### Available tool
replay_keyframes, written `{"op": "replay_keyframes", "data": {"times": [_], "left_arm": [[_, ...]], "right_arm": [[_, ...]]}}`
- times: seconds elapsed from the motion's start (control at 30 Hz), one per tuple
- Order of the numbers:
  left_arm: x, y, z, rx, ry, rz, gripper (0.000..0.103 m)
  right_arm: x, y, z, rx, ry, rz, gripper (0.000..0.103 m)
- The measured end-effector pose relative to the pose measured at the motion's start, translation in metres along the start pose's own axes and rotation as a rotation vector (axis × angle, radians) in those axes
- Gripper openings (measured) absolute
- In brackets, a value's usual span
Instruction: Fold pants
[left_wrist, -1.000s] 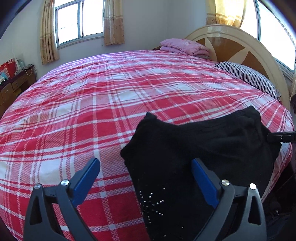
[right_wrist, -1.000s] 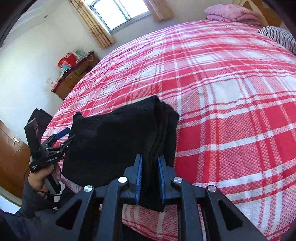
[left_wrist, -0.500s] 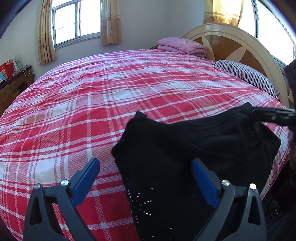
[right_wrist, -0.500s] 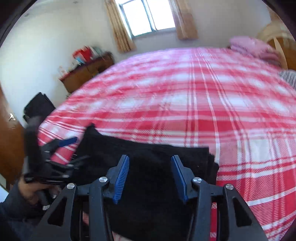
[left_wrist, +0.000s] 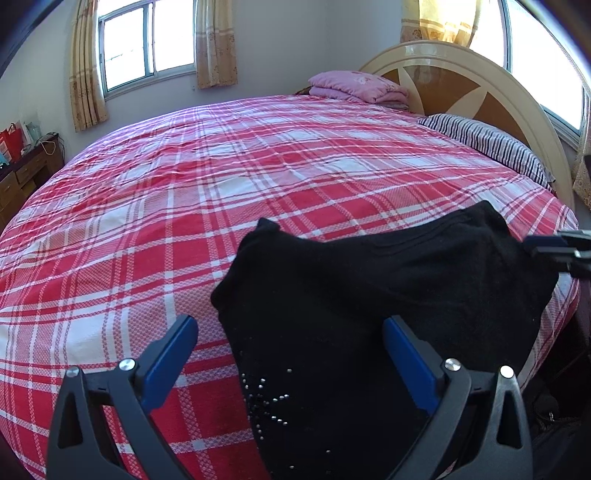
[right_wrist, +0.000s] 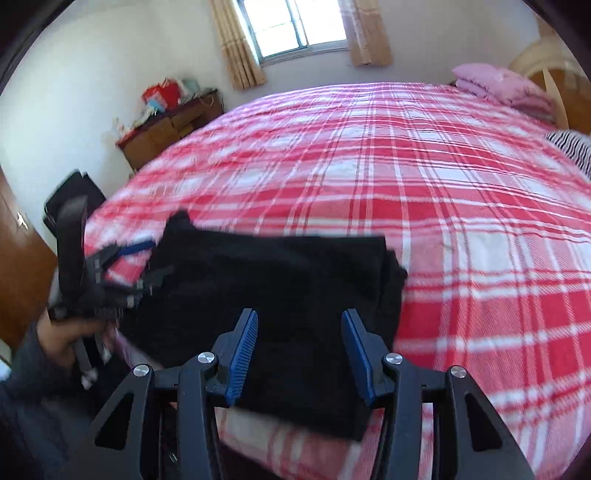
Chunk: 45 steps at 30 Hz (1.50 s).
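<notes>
A pair of folded black knit pants (left_wrist: 369, 295) is being shown lying at the near edge of a bed covered by a red-and-white plaid sheet (left_wrist: 221, 192), one lower corner dotted with small silver studs (left_wrist: 266, 402). The left gripper (left_wrist: 290, 354), black-framed with blue finger pads (left_wrist: 170, 354), is being held wide apart above the pants, nothing being gripped between its jaws. The right gripper (right_wrist: 299, 347) is likewise being held spread over the dark bundle (right_wrist: 280, 295), its ribbed blue pads (right_wrist: 242, 354) clear of the cloth on either side. In the right wrist view, the left gripper (right_wrist: 122, 269) is being seen blurred at the pants' far left edge, gripped by a hand (right_wrist: 66, 332). Beyond the pants, at the head of the bed, a folded pink blanket (left_wrist: 354, 86) and a striped pillow (left_wrist: 491, 144) are being shown against a cream and brown arched headboard (left_wrist: 480, 85).
</notes>
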<state>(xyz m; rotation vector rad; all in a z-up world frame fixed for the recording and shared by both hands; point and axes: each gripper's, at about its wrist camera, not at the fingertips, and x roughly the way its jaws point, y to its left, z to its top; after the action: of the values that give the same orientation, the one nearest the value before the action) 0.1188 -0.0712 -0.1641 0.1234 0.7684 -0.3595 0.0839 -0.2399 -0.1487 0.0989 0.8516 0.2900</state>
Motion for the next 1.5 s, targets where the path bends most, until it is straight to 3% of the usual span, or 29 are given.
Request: {"op": "replay_keyframes", "data": {"times": [0.2,0.43,0.5,0.53,0.67,0.8,0.93,1.2,1.33,1.5], "left_arm": [[0.003,-0.002,-0.002,-0.005,0.011,-0.009,0.102],[-0.005,-0.006,-0.003,0.022,0.019,0.000,0.102],[-0.004,-0.004,-0.003,0.016,0.026,-0.002,0.102],[-0.004,-0.004,-0.004,0.012,0.029,0.000,0.102],[-0.008,-0.002,-0.005,0.023,0.025,0.017,0.102],[-0.012,0.009,-0.003,-0.005,0.015,0.039,0.102],[-0.008,0.011,-0.005,-0.016,0.019,0.048,0.102],[0.000,0.012,-0.009,-0.072,0.035,-0.009,0.103],[0.008,0.014,-0.013,-0.117,0.057,-0.073,0.103],[0.009,0.010,-0.014,-0.111,0.045,-0.071,0.103]], "right_arm": [[0.001,0.001,-0.025,-0.079,0.055,-0.054,0.050],[0.002,-0.002,-0.025,-0.101,0.077,-0.056,0.050],[0.006,-0.004,-0.027,-0.116,0.085,-0.079,0.056],[0.011,-0.008,-0.029,-0.097,0.117,-0.083,0.066],[0.009,-0.021,-0.028,-0.014,0.101,-0.009,0.066],[-0.004,-0.016,-0.023,-0.028,0.055,-0.019,0.066],[0.000,-0.026,-0.016,0.035,0.046,-0.026,0.066],[0.033,-0.052,0.007,0.212,0.058,0.048,0.066],[0.038,-0.058,0.007,0.235,0.051,0.062,0.066],[0.040,-0.059,0.003,0.239,0.031,0.066,0.066]]}}
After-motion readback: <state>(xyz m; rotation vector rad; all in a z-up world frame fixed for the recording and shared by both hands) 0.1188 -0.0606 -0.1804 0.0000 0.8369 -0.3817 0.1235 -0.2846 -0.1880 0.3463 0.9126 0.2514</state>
